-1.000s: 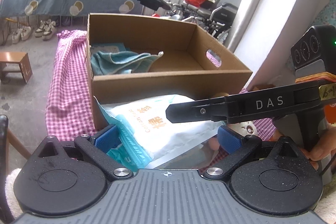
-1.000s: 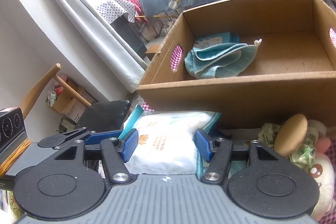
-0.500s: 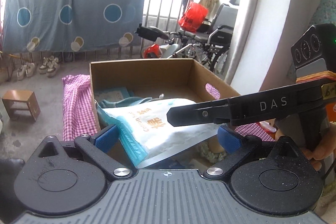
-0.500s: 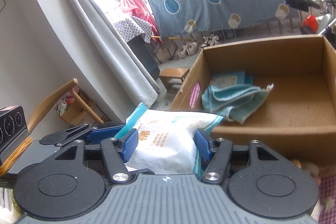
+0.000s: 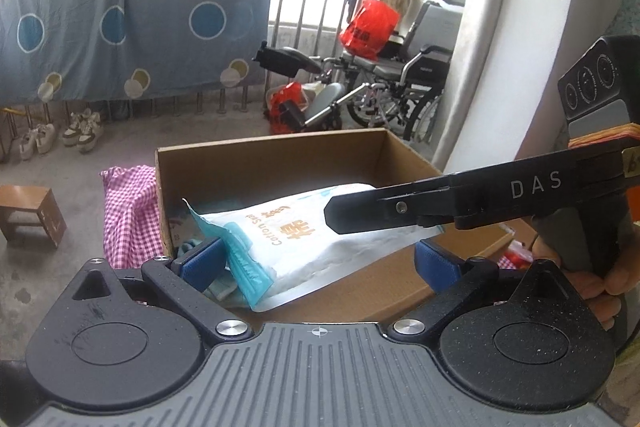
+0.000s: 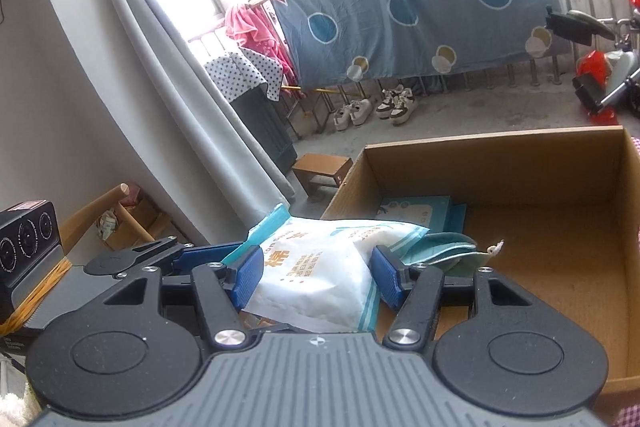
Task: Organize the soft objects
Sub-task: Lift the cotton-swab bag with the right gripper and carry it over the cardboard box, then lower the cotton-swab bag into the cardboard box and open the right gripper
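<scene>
A white and teal pack of cotton tissues (image 6: pixel 320 275) hangs over the near left corner of the open cardboard box (image 6: pixel 492 143). My right gripper (image 6: pixel 317 277) is shut on it, its blue pads pressing both sides. In the left wrist view the pack (image 5: pixel 304 239) lies between the wide jaws of my left gripper (image 5: pixel 318 261). The left pad touches the pack's teal end and the right pad stands clear. A finger of the right gripper (image 5: pixel 400 209) crosses over the pack. Inside the box lie a teal towel (image 6: pixel 448 251) and a flat blue packet (image 6: pixel 416 207).
The box (image 5: pixel 272 151) rests on a pink checked cloth (image 5: pixel 128 211). A small wooden stool (image 5: pixel 32 211) stands on the floor to the left, with shoes (image 6: pixel 392 107) beyond. A wheelchair (image 5: pixel 400 83) and a grey curtain (image 6: pixel 168 75) border the area. A hand (image 5: pixel 592 287) holds the right gripper.
Both grippers have risen and moved forward with the pack, from in front of the box's near wall to above its rim. The plush toys have dropped out of view.
</scene>
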